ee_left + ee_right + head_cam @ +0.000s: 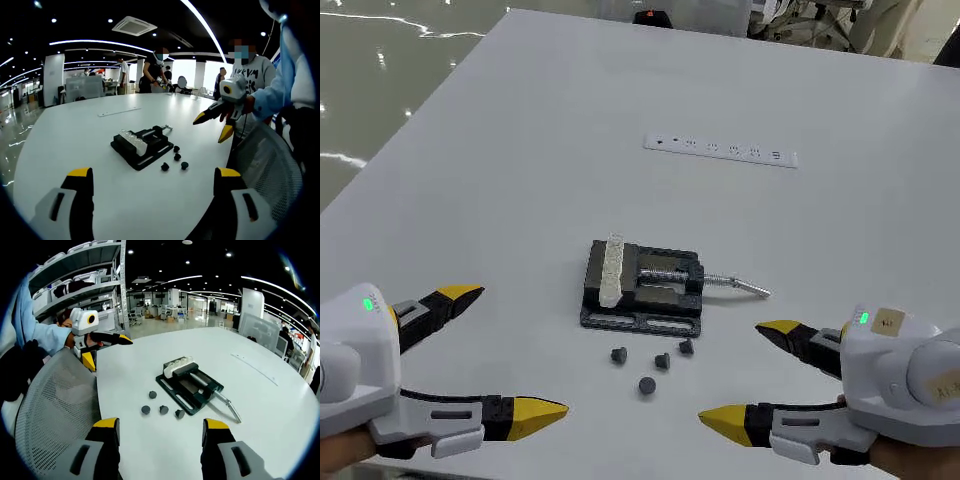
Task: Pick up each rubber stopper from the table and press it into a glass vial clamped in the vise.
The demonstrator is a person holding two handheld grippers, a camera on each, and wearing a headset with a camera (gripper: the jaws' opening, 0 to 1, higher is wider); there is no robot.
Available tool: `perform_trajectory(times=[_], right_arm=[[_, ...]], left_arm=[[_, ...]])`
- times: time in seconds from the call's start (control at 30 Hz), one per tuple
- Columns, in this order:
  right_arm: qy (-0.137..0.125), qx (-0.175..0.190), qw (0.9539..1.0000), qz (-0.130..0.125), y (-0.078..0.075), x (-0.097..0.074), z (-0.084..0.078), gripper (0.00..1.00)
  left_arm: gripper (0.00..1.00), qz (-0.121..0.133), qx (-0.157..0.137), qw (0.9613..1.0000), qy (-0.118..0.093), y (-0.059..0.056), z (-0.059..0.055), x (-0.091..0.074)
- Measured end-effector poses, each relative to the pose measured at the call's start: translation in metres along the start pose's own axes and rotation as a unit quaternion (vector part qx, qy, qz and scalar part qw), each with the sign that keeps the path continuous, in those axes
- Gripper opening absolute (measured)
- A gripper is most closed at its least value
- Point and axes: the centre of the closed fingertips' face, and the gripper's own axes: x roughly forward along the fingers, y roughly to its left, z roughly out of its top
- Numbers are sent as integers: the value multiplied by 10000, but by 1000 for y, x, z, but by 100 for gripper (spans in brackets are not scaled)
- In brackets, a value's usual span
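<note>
A dark bench vise [642, 290] sits mid-table with a row of clear glass vials [612, 268] clamped at its left end. Several dark rubber stoppers [647, 385] lie loose on the white table just in front of it. My left gripper [515, 350] hovers open at the lower left, and my right gripper [738, 370] is open at the lower right; both are short of the stoppers and hold nothing. The left gripper view has the vise [142, 145], stoppers [177, 156] and right gripper [215, 125]. The right gripper view has the vise [192, 385], stoppers [163, 410] and left gripper [107, 351].
A white power strip [720, 150] lies beyond the vise. The vise's screw handle [740, 286] sticks out to the right. A grey mesh chair back [55, 405] stands at the table's near edge. People stand at the far end of the table [155, 70].
</note>
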Motion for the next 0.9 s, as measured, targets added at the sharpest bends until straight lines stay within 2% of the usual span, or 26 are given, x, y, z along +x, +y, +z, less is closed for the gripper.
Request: perform_trajectory(times=[0.13, 0.2, 0.3, 0.4, 0.5, 0.67, 0.9], right_arm=[[126, -146, 9998, 102, 5, 4, -1, 58], [191, -251, 9994, 152, 7, 7, -1, 54], [314, -359, 9986, 216, 9, 10, -1, 50], [389, -430, 9979, 280, 11, 14, 0, 50], [504, -510, 9966, 396, 14, 18, -1, 47], [608, -654, 9946, 533, 20, 24, 1, 47], [760, -761, 9919, 672, 26, 29, 0, 46]], left_arm=[[99, -99, -23, 9999, 93, -4, -4, 2], [99, -126, 68, 9999, 57, -6, -3, 3], [99, -175, 42, 9998, -5, -6, -1, 4], [99, -233, 33, 9997, -66, -7, 0, 6], [99, -406, 83, 9990, -140, -10, 2, 7], [99, -744, 260, 9968, -140, -14, 2, 12], [99, -965, 432, 9944, -79, -13, 3, 17]])
